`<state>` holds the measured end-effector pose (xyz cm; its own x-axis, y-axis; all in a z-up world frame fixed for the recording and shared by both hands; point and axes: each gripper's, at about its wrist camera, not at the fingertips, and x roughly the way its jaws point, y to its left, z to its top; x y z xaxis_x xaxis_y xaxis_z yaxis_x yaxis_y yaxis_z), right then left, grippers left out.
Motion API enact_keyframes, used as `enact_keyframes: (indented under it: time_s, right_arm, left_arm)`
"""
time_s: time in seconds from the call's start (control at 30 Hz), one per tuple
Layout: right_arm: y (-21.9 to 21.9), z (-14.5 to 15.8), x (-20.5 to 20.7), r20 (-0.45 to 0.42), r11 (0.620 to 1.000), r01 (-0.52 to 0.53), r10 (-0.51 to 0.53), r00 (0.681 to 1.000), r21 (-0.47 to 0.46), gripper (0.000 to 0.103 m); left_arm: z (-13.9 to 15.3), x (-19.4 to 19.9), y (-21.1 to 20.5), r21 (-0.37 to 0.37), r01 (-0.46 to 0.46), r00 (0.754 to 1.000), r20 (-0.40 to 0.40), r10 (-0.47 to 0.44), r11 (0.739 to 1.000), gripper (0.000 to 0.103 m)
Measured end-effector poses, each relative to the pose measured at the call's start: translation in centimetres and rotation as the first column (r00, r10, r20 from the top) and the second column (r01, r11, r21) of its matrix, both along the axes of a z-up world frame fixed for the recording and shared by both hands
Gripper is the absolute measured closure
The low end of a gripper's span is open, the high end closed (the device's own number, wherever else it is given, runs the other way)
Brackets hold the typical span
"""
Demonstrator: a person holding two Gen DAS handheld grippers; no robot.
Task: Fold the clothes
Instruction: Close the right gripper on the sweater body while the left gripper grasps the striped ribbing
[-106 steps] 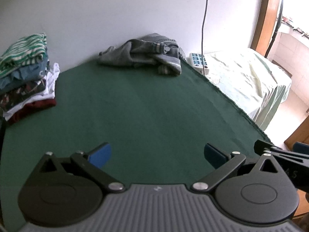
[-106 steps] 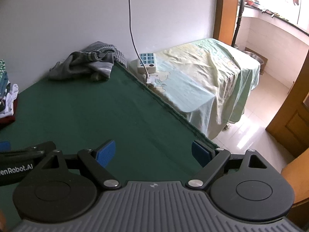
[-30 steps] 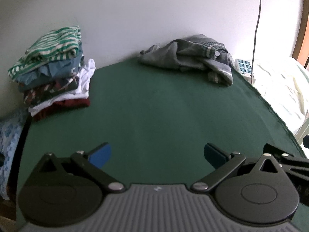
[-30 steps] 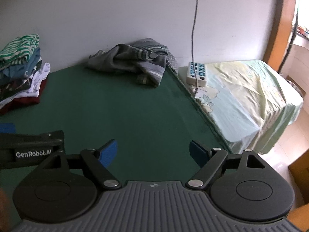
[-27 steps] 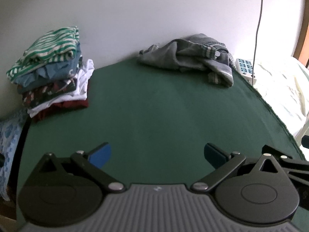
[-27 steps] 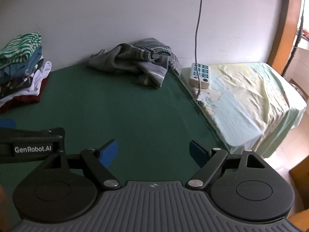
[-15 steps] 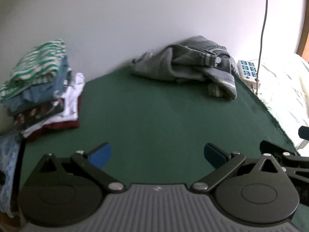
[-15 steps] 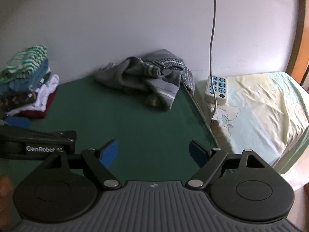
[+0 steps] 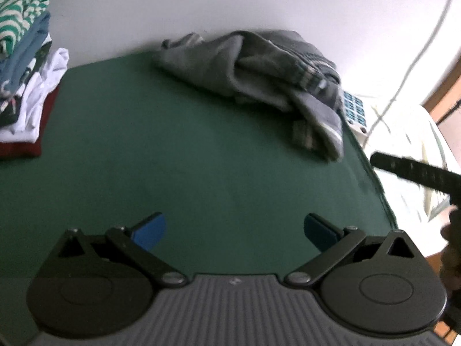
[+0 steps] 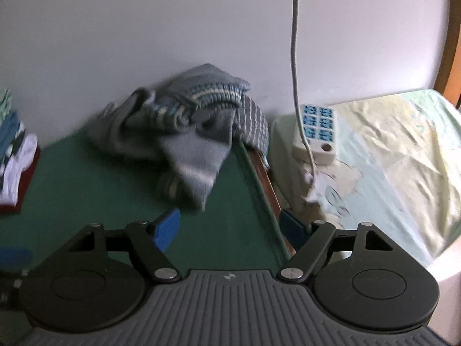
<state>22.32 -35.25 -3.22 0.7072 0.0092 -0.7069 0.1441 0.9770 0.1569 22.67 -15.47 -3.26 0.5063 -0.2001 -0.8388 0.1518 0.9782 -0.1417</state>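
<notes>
While both tongs gape empty, the right tongs [image 10: 230, 227], just narrowing, face the crumpled grey sweater [image 10: 187, 135].

A table [image 9: 178, 155] covered in dark green cloth stands against a pale wall. At its far right corner lies a crumpled grey sweater [image 9: 259, 80] with striped bands, one part reaching to the table's right edge. At the far left sits a stack of folded clothes [image 9: 26, 66], green-and-white stripes on top, dark red at the bottom. The middle of the cloth is bare.
</notes>
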Motion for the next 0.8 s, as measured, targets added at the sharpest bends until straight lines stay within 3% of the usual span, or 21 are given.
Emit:
enact_keyframes:
  time_s: [0.1, 0.27, 0.33, 0.4, 0.43, 0.47, 0.53, 0.63, 0.8]
  right_arm:
    - [0.1, -0.8, 3.0, 0.015, 1.0, -0.017, 0.017, 1.0, -0.009, 0.024]
    - [0.8, -3.1, 7.1, -0.027, 0.998, -0.039, 0.041, 0.999, 0.055, 0.026]
    - [1.5, -3.6, 7.6, -0.014, 0.997, -0.071, 0.072, 0.997, 0.033, 0.029]
    - [2.2, -4.2, 8.1, 0.0, 0.995, -0.103, 0.103, 0.995, 0.011, 0.045]
    - [2.5, -4.4, 8.4, 0.006, 0.993, -0.118, 0.118, 0.993, 0.0, 0.053]
    - [2.8, -4.6, 8.5, 0.014, 0.99, -0.137, 0.138, 0.99, -0.008, 0.073]
    - [2.9, -4.2, 7.8, 0.039, 0.986, -0.169, 0.169, 0.985, 0.0, 0.084]
    - [2.5, -3.3, 6.2, 0.07, 0.979, -0.204, 0.202, 0.977, 0.025, 0.088]
    - [1.6, -1.9, 2.9, 0.1, 0.953, -0.301, 0.297, 0.95, 0.03, 0.089]
  left_arm:
    - [0.2, 0.6, -0.2, 0.044, 0.001, 1.0, 0.027, -0.002, 0.999, 0.001]
    - [0.1, 0.6, 0.2, 0.049, 0.015, 1.0, 0.019, -0.016, 0.999, 0.001]
    - [0.1, 1.0, 0.5, 0.067, 0.009, 1.0, 0.017, -0.01, 0.998, 0.001]
    - [0.2, 1.5, 0.6, 0.097, -0.002, 1.0, 0.028, -0.001, 0.995, 0.004]
    - [0.5, 1.8, 0.6, 0.118, -0.01, 0.999, 0.044, 0.005, 0.993, 0.011]
    - [0.7, 2.3, 0.3, 0.173, -0.014, 0.998, 0.069, 0.002, 0.985, 0.016]
    - [1.1, 3.2, -0.7, 0.29, 0.003, 0.993, 0.113, -0.037, 0.957, 0.025]
    - [1.5, 4.8, -2.5, 0.384, 0.05, 0.98, 0.159, -0.119, 0.922, 0.03]
    - [1.6, 8.5, -5.6, 0.355, 0.111, 0.972, 0.155, -0.175, 0.928, 0.049]
